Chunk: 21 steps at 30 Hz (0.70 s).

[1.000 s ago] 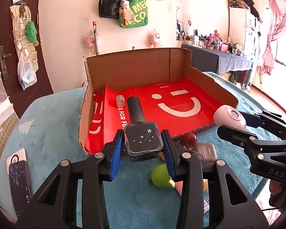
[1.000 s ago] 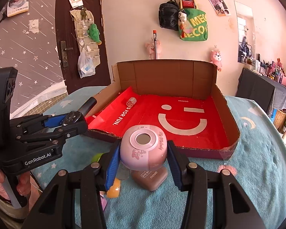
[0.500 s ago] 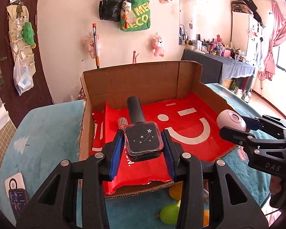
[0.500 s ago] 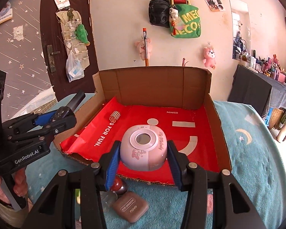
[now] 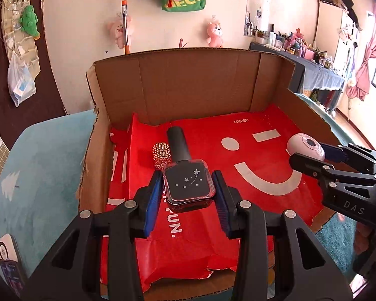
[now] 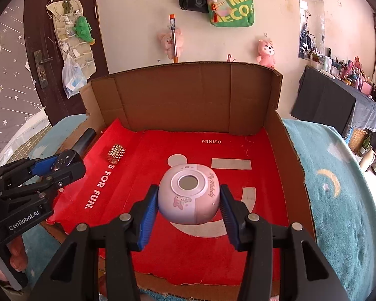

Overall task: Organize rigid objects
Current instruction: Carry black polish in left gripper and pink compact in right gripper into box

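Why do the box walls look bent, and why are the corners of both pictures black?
Left wrist view: the fisheye lens bows the cardboard box and blacks out corners; bright window at right. Right wrist view: same curving, strongest at the edges; the pink round case stays sharp, evenly lit.

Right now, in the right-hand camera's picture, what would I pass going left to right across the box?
left gripper holding the dark bottle → gold studded cylinder → pink round gadget in the right gripper → box's right cardboard wall.
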### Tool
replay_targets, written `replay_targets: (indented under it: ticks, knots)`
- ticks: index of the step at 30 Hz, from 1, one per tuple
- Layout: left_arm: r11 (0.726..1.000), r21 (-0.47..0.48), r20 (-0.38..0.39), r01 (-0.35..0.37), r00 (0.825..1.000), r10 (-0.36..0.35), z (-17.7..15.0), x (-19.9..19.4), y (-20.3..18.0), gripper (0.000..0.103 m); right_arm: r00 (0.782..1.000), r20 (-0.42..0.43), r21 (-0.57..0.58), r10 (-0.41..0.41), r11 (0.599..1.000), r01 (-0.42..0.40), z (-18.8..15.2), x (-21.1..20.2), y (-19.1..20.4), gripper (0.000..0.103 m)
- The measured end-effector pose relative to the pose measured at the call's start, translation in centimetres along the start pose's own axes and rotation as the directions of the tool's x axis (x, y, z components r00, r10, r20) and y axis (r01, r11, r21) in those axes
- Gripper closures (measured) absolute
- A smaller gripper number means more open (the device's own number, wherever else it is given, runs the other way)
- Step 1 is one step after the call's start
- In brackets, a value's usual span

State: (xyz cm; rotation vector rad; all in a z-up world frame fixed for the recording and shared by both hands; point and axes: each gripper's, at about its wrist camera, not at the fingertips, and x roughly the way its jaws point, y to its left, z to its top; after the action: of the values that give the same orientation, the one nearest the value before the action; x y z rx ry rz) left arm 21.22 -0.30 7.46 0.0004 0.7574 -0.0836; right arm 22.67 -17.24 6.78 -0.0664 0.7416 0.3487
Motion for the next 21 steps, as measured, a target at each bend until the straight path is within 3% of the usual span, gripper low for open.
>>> replay_targets:
  ticks: [21]
  knots:
    - [1.000,0.015,-0.186,-0.012,0.982,0.015,-0.8,5.2,0.4,0.066,0.976,-0.215,0.042,-0.041,0.998,0.051,-0.1,6.3,-1.9,0.053]
